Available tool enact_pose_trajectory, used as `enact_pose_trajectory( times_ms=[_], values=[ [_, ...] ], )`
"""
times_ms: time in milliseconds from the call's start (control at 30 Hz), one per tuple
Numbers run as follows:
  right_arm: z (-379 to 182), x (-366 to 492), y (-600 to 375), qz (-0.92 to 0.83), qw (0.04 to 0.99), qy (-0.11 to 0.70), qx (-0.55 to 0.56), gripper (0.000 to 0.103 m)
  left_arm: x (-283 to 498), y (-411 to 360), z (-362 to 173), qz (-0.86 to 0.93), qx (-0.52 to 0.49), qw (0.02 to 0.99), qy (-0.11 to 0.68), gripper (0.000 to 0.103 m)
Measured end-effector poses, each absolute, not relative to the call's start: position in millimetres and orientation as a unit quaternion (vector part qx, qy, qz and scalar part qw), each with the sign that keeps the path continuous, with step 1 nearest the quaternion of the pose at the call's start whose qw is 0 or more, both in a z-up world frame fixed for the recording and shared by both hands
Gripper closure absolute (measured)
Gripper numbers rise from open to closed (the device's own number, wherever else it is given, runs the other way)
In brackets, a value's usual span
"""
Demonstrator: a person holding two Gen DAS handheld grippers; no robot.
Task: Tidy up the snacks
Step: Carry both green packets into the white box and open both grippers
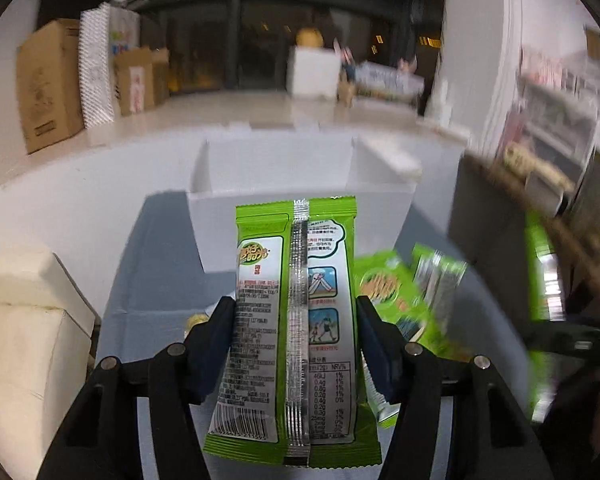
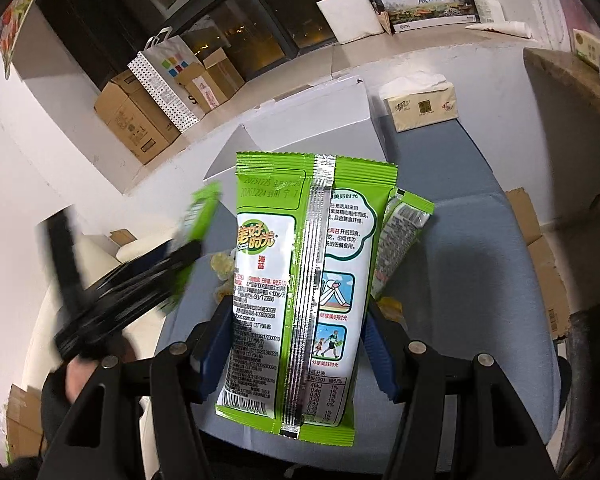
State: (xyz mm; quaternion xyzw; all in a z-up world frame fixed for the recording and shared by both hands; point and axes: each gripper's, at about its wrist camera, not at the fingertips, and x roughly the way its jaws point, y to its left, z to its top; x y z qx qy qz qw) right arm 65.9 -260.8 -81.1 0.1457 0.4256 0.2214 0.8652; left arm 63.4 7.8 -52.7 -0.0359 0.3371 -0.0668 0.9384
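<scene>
My left gripper [image 1: 296, 312] is shut on a green seaweed snack packet [image 1: 294, 320], back side up, held above the blue-grey surface before an open white box [image 1: 300, 200]. My right gripper [image 2: 300, 316] is shut on a like green packet [image 2: 304, 280], also back side up. More green packets [image 1: 404, 292] lie loose to the right in the left wrist view; one [image 2: 400, 240] lies behind my right packet. The left gripper shows blurred at the left of the right wrist view [image 2: 132, 280], with its packet [image 2: 198, 216]. The white box lies beyond [image 2: 312, 128].
A tissue pack [image 2: 420, 104] sits right of the white box. Cardboard boxes [image 2: 136, 116] and a dotted paper bag [image 2: 164, 84] stand on the floor at the back left. A dark wooden shelf [image 1: 520, 220] rises at the right. Cream foam blocks [image 1: 24, 320] are at the left.
</scene>
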Motion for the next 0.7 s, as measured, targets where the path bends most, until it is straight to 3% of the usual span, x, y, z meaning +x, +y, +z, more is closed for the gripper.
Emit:
enact_pose_trajectory(
  times_ms=[300, 700],
  values=[
    [-42, 159, -229, 0.225, 0.887, 0.388, 0.109, 0.038, 123, 44, 0, -0.042, -0.082, 0.958, 0.271, 0.039],
    [-6, 314, -168, 0.211, 0.892, 0.395, 0.055, 0.038, 267, 39, 4, -0.033, -0.058, 0.947, 0.313, 0.038]
  ],
)
